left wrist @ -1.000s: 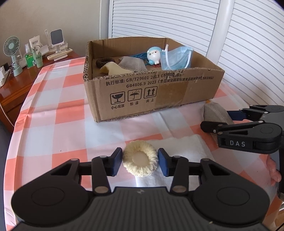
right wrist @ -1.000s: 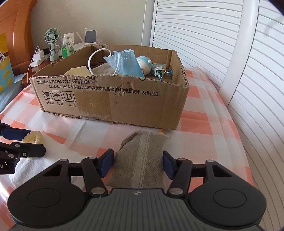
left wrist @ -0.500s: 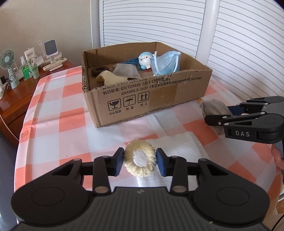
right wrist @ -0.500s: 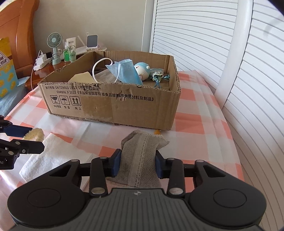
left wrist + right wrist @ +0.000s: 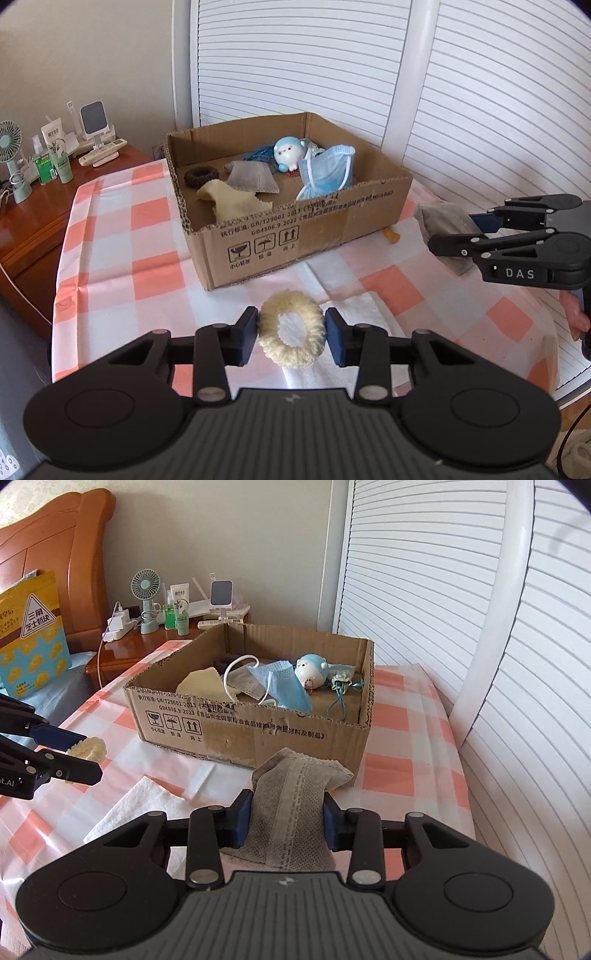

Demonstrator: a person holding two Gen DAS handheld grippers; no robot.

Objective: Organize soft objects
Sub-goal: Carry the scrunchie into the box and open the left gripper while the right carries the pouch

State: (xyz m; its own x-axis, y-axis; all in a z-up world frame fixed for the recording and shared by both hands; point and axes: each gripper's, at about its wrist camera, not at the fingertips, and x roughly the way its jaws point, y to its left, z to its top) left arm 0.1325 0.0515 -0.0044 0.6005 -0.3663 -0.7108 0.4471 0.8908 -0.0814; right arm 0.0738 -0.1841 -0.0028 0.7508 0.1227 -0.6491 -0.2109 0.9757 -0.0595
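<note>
The words printed on the cardboard box point(image 5: 295, 236) are too small to read, and a little orange thing point(image 5: 392, 235) peeks out from behind the box corner, so I cannot tell what it is. Part of a hand point(image 5: 576, 317) shows at the right edge, cut off. The left claw point(image 5: 291, 338) pinches a fluffy cream hair scrunchie point(image 5: 291, 334) from both sides, lifted above the worktop point(image 5: 110, 251). The right claw point(image 5: 287, 821) squeezes a gray cloth pouch point(image 5: 291, 808), also held up in the air. Inside the box lie a blue face mask point(image 5: 327, 171), a round blue and white toy point(image 5: 288, 153), a brown scrunchie point(image 5: 201, 176) and a yellow cloth point(image 5: 231, 203). A white paper towel point(image 5: 147, 805) lies flat on the pink and white checked tablecloth. A small green fan point(image 5: 146, 590) stands on a wooden nightstand point(image 5: 33, 206), and white slatted doors point(image 5: 295, 62) are behind.
</note>
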